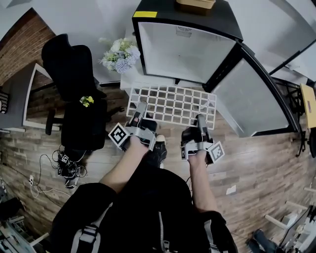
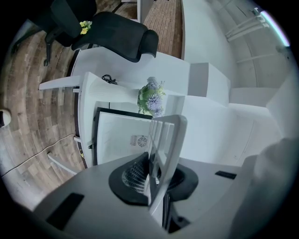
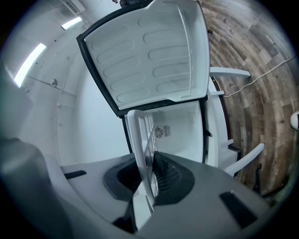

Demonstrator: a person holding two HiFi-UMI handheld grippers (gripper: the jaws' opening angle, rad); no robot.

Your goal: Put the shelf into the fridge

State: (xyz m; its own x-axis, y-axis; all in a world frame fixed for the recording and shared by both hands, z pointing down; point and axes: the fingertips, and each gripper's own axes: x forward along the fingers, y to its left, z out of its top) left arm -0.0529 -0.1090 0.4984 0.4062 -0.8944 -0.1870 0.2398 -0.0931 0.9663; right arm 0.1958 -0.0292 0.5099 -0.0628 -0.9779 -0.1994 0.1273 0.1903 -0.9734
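Observation:
A white grid shelf [image 1: 172,105] hangs level in front of the small black fridge [image 1: 185,49], whose door [image 1: 249,99] stands open to the right. My left gripper [image 1: 139,114] is shut on the shelf's near left edge, and my right gripper [image 1: 201,122] is shut on its near right edge. Seen edge-on in the left gripper view, the shelf [image 2: 163,140] is clamped between the pads, with the fridge's white inside [image 2: 121,135] beyond. The right gripper view has the shelf [image 3: 144,149] in its jaws and the open door [image 3: 149,51] above.
A black office chair [image 1: 74,94] stands to the left. A bunch of flowers [image 1: 118,55] rests on a white table [image 1: 129,79] beside the fridge. A tan tray [image 1: 195,5] lies on the fridge top. Cables [image 1: 66,165] trail over the wooden floor.

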